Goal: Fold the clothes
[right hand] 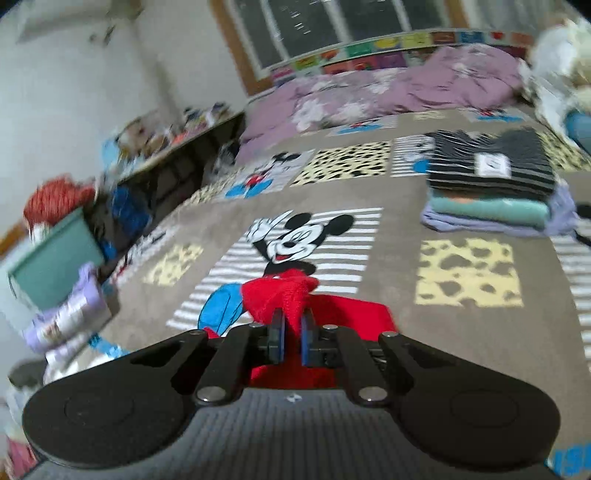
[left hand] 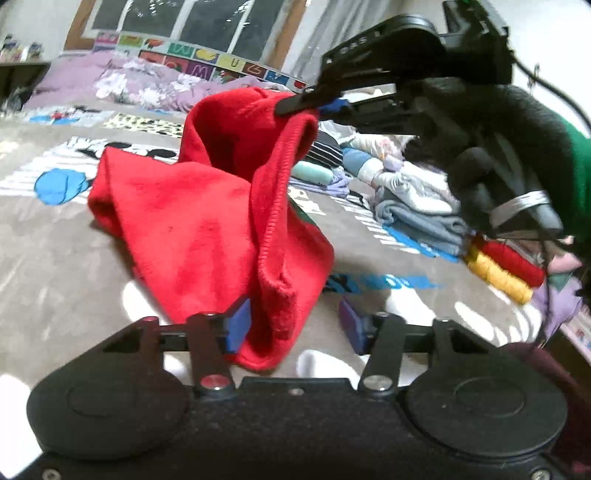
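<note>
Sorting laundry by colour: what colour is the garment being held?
Solid red, clearest in the left wrist view.

A cartoon-mouse bedspread (right hand: 399, 192), a purple quilt (right hand: 406, 88) and a window (right hand: 332, 26).

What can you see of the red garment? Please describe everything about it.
The red garment looks like soft fleece with a stitched hem. The right hand-held gripper pinches one edge and lifts it; the rest hangs crumpled onto the cartoon-print bedspread. A fold lies between the open fingers of the left hand-held gripper.
</note>
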The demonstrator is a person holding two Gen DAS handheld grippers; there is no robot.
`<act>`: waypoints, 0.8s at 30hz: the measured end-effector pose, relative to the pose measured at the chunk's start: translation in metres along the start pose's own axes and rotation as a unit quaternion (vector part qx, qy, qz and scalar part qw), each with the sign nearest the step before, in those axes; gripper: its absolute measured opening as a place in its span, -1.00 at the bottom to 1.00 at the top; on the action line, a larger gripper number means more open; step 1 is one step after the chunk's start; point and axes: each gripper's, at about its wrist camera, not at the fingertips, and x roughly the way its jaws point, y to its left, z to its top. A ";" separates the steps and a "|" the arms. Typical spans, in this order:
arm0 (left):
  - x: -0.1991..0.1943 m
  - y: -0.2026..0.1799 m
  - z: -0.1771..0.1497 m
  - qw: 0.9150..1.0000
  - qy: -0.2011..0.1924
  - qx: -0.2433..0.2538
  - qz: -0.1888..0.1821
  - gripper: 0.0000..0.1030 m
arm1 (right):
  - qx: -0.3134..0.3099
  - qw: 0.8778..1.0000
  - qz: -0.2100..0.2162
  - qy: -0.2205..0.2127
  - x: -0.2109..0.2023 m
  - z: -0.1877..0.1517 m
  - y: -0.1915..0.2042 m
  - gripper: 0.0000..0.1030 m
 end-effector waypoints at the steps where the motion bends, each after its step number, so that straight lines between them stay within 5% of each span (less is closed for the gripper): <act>1: 0.003 -0.003 0.000 1.000 0.002 0.009 0.004 -0.53 | 0.012 1.000 0.000 -0.007 -0.005 -0.003 -0.008 -0.82; 2: 0.005 -0.005 -0.001 1.000 0.006 0.017 0.011 -0.76 | 0.026 1.000 0.000 -0.013 -0.010 -0.007 -0.016 -0.82; 12: -0.029 0.003 0.034 0.992 -0.054 0.075 0.088 -0.80 | 0.174 0.981 0.056 -0.068 -0.057 -0.037 -0.064 -0.83; 24: -0.035 0.005 0.163 0.969 -0.098 0.182 0.133 -0.80 | 0.224 0.962 0.112 -0.112 -0.073 0.010 -0.065 -0.83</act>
